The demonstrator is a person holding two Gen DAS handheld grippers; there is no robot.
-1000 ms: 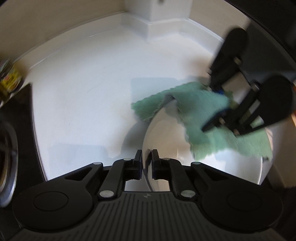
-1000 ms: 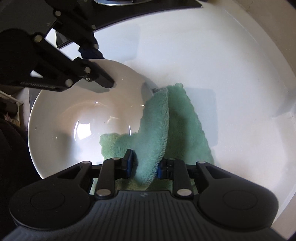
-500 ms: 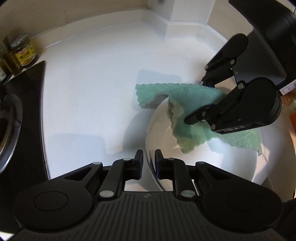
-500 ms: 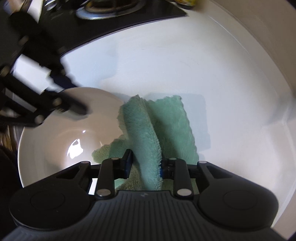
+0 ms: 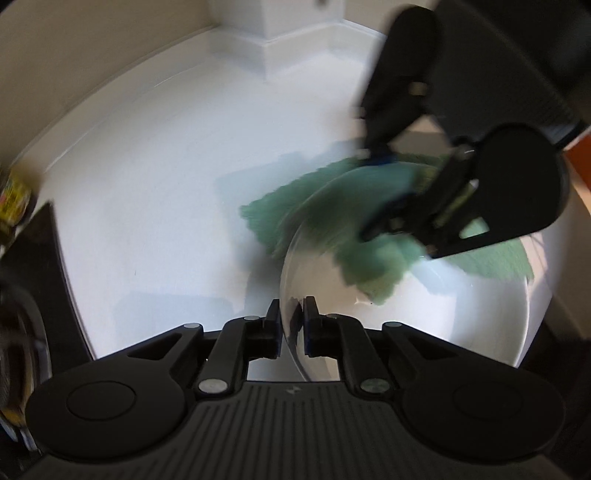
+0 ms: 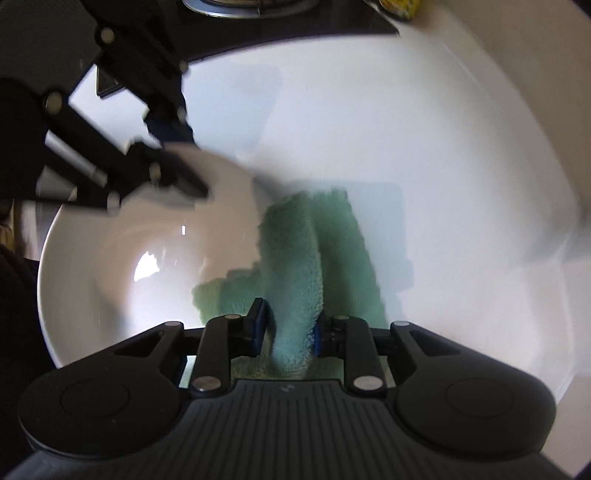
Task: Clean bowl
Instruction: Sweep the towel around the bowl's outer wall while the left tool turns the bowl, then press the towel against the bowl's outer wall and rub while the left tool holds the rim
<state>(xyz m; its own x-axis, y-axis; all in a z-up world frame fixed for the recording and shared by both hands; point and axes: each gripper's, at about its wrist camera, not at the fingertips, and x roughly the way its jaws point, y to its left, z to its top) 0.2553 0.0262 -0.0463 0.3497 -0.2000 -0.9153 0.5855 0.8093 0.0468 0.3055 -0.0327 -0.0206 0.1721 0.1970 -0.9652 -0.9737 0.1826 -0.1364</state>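
Note:
A white bowl [image 5: 461, 325] sits on the white counter. My left gripper [image 5: 291, 325] is shut on the bowl's rim at its near left edge. My right gripper [image 6: 290, 326] is shut on a green cloth [image 6: 299, 266]; the cloth hangs over the bowl's rim, partly inside the bowl [image 6: 110, 273] and partly on the counter. In the left wrist view the cloth [image 5: 354, 229] and the right gripper [image 5: 388, 195] are motion-blurred over the bowl's far side. The left gripper [image 6: 177, 166] shows at the bowl's far rim in the right wrist view.
A black stove top [image 6: 258, 33] with a metal burner [image 6: 251, 5] lies beyond the bowl. A jar with a yellow label [image 5: 13, 199] stands at the counter's left edge. The white counter [image 5: 147, 206] meets a wall skirting [image 5: 266, 40] at the back.
My right gripper has swept the cloth back and forth across the bowl's rim and inside. The left gripper keeps its hold on the rim while the bowl shifts slightly.

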